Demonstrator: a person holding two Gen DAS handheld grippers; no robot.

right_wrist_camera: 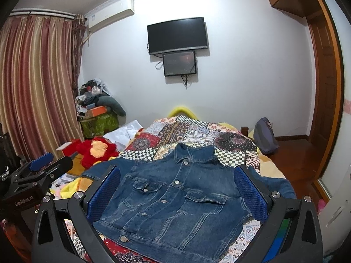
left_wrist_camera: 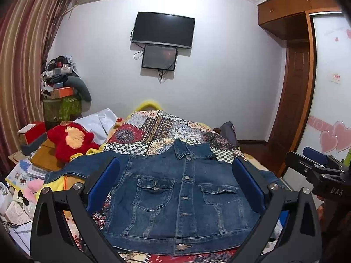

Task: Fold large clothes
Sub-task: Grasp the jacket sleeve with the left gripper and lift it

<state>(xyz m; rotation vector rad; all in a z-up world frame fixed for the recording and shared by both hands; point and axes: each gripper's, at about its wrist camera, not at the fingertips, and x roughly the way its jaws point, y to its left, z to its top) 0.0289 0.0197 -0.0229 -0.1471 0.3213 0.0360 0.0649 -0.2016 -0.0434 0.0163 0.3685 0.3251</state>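
Here the patchwork bed [left_wrist_camera: 166, 122] carries a denim jacket [left_wrist_camera: 179, 197] lying flat, front up and buttoned, collar toward the far wall, hem nearest, sleeves spread sideways. Only the right wrist view shows the grey backpack [right_wrist_camera: 264, 135] whole beside the bed. The left gripper [left_wrist_camera: 178, 188] and right gripper [right_wrist_camera: 177, 194] both hover above the jacket, jaws wide, holding nothing.

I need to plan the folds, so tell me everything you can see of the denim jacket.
The dark blue denim jacket lies flat, front up and buttoned with metal buttons, on the patchwork bedspread. Collar points away from the cameras, hem nearest. It has two flapped chest pockets; both sleeves are spread sideways. Neither gripper touches it.
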